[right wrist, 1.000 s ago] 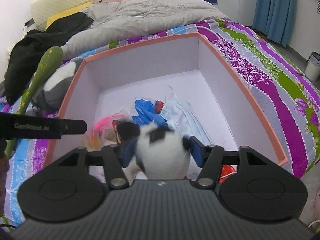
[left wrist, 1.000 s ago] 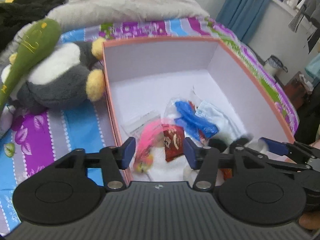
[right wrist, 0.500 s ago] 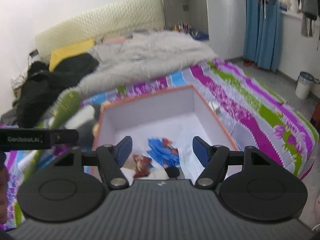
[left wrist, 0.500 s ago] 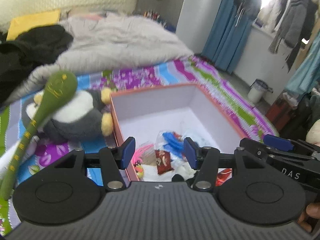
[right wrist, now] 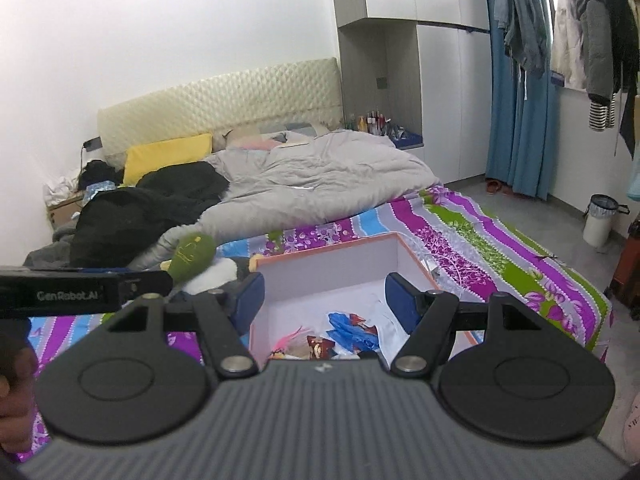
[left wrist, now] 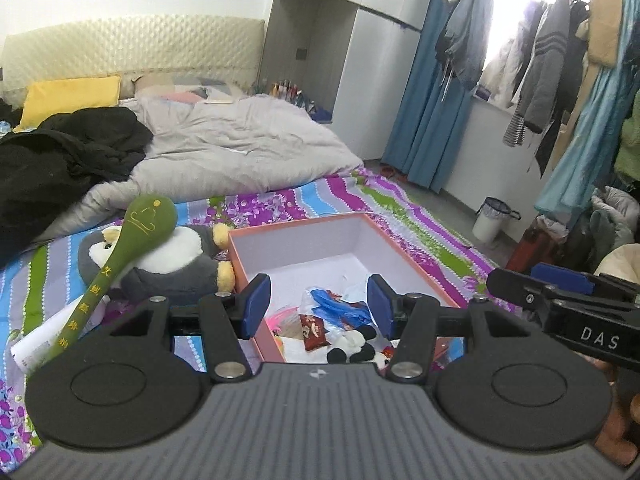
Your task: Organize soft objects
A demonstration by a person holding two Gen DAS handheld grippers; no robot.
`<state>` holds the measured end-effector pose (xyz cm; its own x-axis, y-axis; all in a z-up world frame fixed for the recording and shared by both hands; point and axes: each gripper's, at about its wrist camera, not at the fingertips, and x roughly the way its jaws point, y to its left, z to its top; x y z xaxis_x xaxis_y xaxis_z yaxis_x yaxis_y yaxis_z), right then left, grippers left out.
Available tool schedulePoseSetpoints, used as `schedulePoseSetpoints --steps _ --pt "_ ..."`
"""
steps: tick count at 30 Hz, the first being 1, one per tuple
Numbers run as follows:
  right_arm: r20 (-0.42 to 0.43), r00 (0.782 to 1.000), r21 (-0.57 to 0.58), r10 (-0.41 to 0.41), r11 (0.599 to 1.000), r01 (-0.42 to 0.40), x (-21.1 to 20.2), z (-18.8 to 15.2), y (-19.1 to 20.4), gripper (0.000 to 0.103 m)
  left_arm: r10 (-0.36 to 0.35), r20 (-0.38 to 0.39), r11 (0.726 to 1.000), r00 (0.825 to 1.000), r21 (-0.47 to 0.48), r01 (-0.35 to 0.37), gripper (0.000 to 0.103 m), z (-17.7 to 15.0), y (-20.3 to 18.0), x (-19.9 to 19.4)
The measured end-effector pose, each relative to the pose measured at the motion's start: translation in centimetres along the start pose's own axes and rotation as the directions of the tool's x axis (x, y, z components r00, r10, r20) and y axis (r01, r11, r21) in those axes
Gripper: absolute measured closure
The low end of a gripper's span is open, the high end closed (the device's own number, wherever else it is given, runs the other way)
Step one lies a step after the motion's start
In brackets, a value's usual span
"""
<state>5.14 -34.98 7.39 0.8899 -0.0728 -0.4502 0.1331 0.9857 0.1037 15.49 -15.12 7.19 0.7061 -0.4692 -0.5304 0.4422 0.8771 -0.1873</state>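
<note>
One open box (left wrist: 304,240) is seen on the bed (left wrist: 400,208). Beside it, two soft toys are counted: one grey penguin plush (left wrist: 172,256) and one green club-shaped plush (left wrist: 136,232). Inside the box, one panda plush (left wrist: 354,346), one red snack packet (left wrist: 313,326) and one blue bag (left wrist: 340,308) are made out; the remaining items cannot be counted.

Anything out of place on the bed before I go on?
Yes: the penguin plush lies outside the box, against its left wall, with the green mallet toy slanted across it. The panda plush is already inside.
</note>
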Motion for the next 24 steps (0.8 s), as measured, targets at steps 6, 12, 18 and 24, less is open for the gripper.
schedulePoseSetpoints --steps 6,12,18,24 --pt "-0.003 1.000 0.011 -0.021 1.000 0.022 -2.3 -2.3 0.3 0.034 -0.014 0.010 1.000 1.000 -0.003 0.015 0.043 -2.2 -0.7 -2.8" --pt "-0.043 0.999 -0.004 -0.016 1.000 0.016 -3.4 -4.9 1.0 0.034 -0.010 -0.016 1.000 1.000 -0.003 0.010 0.043 -5.2 -1.4 -4.2" --pt "-0.074 0.997 0.016 0.006 1.000 -0.005 -3.4 -6.5 1.3 0.034 0.003 -0.038 1.000 0.999 0.003 -0.003 0.043 -7.2 -1.7 -4.5" --pt "-0.091 0.996 0.017 0.017 1.000 -0.016 -2.9 -7.7 1.1 0.034 0.022 -0.037 1.000 0.999 0.012 -0.022 0.044 -8.1 -1.7 -4.5"
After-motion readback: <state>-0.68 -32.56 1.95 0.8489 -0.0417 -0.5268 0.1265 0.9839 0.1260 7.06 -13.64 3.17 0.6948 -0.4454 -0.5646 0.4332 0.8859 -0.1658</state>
